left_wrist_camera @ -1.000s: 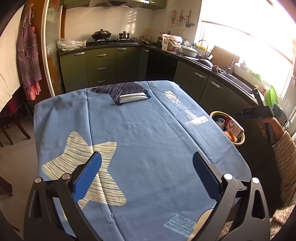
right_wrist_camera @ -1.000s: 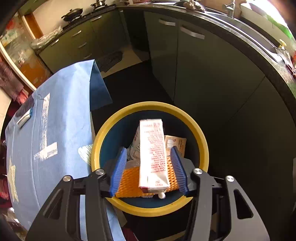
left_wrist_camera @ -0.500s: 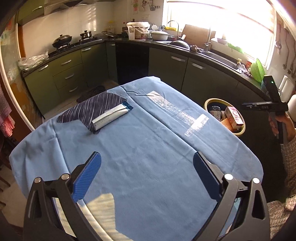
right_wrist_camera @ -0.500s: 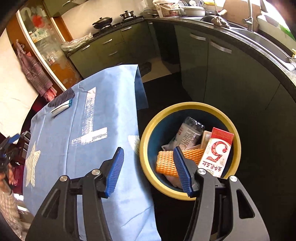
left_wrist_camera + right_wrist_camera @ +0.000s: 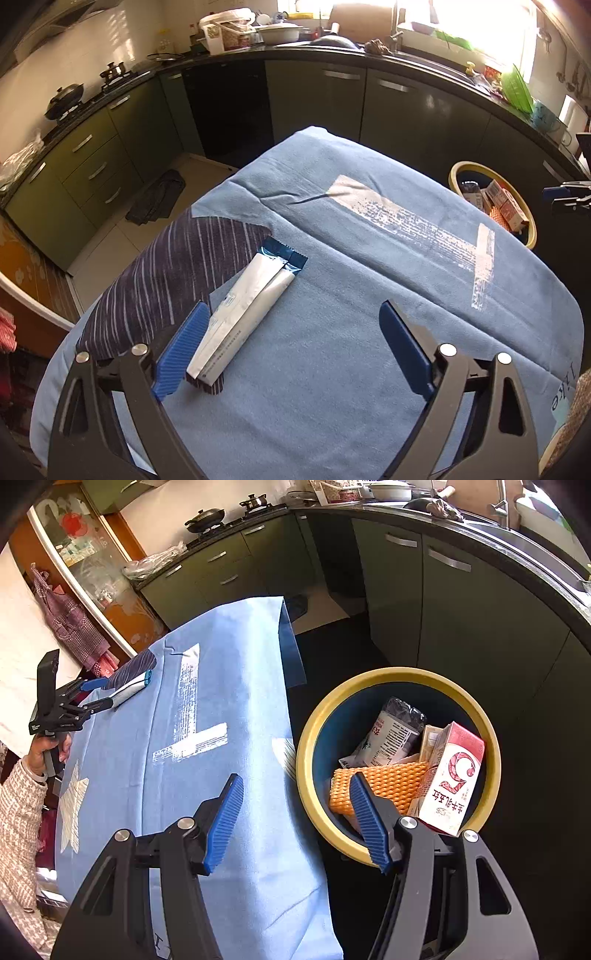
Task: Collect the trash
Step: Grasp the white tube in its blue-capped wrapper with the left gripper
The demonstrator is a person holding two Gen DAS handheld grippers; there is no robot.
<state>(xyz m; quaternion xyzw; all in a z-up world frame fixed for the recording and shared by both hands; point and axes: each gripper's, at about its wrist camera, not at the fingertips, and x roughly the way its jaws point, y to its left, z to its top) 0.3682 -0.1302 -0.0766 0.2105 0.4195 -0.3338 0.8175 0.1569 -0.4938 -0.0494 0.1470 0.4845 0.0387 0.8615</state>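
The left tool (image 5: 291,347) is wide open and now sits low over the counter (image 5: 369,295), right at the last piece of trash. A second ago it was far back from it. The long white and blue wrapper (image 5: 243,314) lies flat on the blue cloth, partly on the dark striped patch. Its near end is just inside the left finger (image 5: 181,354), maybe touching it, though I cannot be sure from here. The other finger is well apart from it, so nothing is held yet.

The right tool (image 5: 295,819) is open and empty too. A second ago it held a red and white carton (image 5: 450,771) over the bin (image 5: 306,738). Now that carton stands inside the bin, leaning on the yellow rim, next to an orange net pad (image 5: 384,781) and a crumpled bag (image 5: 395,731). The right tool has pulled back and hangs between the counter edge and the bin.

So one more thing is thrown away, and I think only the wrapper is left. The left tool likely needs to slide over a bit so the wrapper sits in the middle, then squeeze. The wrapper is thin and flat, so it may slip out.
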